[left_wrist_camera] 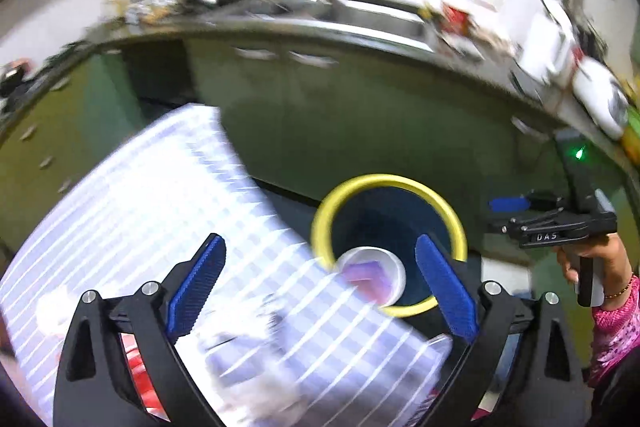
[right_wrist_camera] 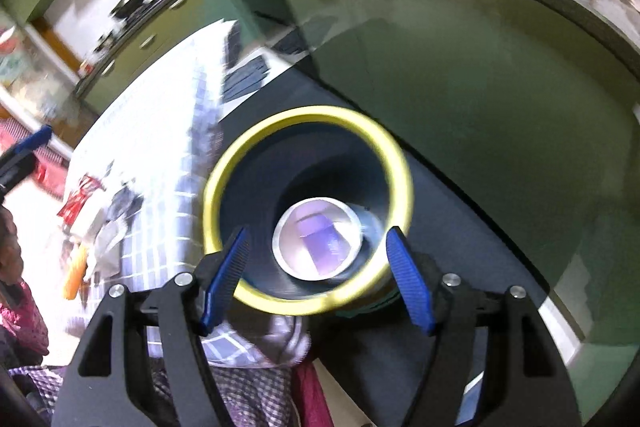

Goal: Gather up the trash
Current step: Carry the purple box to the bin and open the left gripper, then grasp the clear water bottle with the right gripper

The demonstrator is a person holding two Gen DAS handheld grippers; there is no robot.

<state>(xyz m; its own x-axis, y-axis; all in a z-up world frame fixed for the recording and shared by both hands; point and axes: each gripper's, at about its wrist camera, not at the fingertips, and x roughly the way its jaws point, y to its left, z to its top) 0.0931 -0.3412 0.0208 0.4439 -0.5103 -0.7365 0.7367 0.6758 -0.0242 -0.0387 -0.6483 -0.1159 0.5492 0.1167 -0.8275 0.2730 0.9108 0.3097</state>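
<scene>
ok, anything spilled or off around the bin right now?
Nothing spilled that shows. The yellow-rimmed bin stands upright beside the checked tablecloth, with a white cup holding something purple at its bottom. Both views are motion-blurred, so small debris could be missed.

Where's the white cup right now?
The white cup lies at the bottom of the yellow-rimmed bin, beside the checked tablecloth, seen between both open grippers.

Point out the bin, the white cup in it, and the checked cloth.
bin [right_wrist_camera: 308,117]: right wrist view, yellow rim, far side.
white cup [right_wrist_camera: 280,231]: right wrist view, left rim.
checked cloth [left_wrist_camera: 132,203]: left wrist view, middle of the cloth.
</scene>
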